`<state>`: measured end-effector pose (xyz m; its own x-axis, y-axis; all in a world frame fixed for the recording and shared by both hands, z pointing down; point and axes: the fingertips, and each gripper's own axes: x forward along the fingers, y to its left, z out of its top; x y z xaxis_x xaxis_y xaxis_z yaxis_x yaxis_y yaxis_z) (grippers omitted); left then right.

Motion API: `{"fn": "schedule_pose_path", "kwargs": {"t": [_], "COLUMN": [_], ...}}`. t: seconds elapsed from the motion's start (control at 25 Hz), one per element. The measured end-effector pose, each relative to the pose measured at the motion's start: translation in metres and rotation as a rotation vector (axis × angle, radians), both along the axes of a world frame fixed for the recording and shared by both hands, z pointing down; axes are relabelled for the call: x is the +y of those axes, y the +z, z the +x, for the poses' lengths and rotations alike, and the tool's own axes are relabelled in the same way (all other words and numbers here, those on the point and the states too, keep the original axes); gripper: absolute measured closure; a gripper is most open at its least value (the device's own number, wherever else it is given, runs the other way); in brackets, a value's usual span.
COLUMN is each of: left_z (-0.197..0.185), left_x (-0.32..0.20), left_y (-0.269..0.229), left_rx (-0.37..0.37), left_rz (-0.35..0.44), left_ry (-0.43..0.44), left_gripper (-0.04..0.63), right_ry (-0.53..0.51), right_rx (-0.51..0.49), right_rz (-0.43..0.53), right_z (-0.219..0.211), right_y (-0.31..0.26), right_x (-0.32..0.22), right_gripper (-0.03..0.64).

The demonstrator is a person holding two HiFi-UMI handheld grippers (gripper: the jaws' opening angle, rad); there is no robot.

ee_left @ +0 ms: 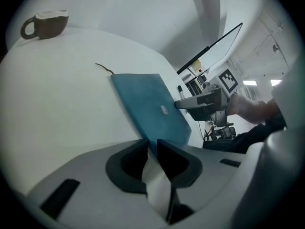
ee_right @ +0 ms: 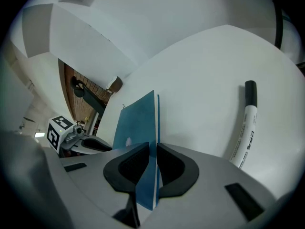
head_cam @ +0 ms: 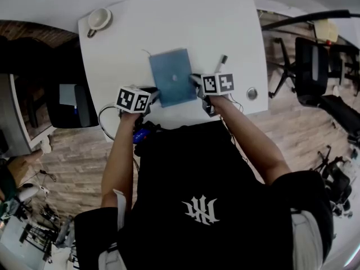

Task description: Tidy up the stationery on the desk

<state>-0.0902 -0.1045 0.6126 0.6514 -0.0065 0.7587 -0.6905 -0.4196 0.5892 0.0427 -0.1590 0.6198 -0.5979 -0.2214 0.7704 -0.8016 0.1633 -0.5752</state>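
A blue notebook (head_cam: 172,76) is held over the white desk (head_cam: 135,44), near its front edge, between both grippers. My left gripper (head_cam: 153,96) is shut on the notebook's near left edge; in the left gripper view the cover (ee_left: 151,105) runs out from between the jaws (ee_left: 152,144). My right gripper (head_cam: 196,84) is shut on the right edge, and in the right gripper view the notebook (ee_right: 138,123) stands edge-on between the jaws (ee_right: 156,149). A thin ribbon (ee_left: 105,69) trails from its far corner. A white marker with a black cap (ee_right: 244,128) lies on the desk to the right, also in the head view as the marker (head_cam: 220,62).
A brown and white mug (head_cam: 99,19) stands at the desk's far left corner, the same mug (ee_left: 45,24) showing in the left gripper view. A round metal disc (head_cam: 251,93) sits near the front right edge. Office chairs (head_cam: 315,66) stand right of the desk.
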Motion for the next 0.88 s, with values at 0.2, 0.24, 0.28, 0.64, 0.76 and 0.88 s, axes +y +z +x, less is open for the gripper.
{"fn": "schedule_pose_path", "kwargs": {"t": [0.2,0.24,0.28,0.64,0.76,0.88], "left_z": [-0.009,-0.012,-0.015,-0.016,-0.007,0.002], "left_x": [0.001,0.001,0.001,-0.038,-0.054,-0.065], "left_y": [-0.005,-0.007,-0.010,-0.081,-0.104,-0.120], "left_rx": [0.006,0.003,0.002,0.090,0.118,0.149], "left_rz": [0.002,0.008,0.017,0.256,0.352,0.419], "left_ry": [-0.004,0.001,0.005,-0.057,-0.070,-0.071], "left_gripper": [0.520,0.518,0.518,0.554,0.574,0.592], "right_ry": [-0.020,-0.023,-0.021,-0.046,-0.019,0.065], "right_rx": [-0.056,-0.071,-0.092,-0.188,-0.105,-0.051], "right_rz": [0.020,0.035,0.054,0.374,0.391,0.342], "right_z": [0.000,0.000,0.000,0.026,0.055,0.090], "right_y": [-0.010,-0.016,-0.023,-0.108,-0.106,-0.094], "right_x": [-0.003,-0.006,-0.010,-0.057,-0.066,-0.069], "right_gripper": [0.543,0.543,0.543,0.549,0.548,0.536]}}
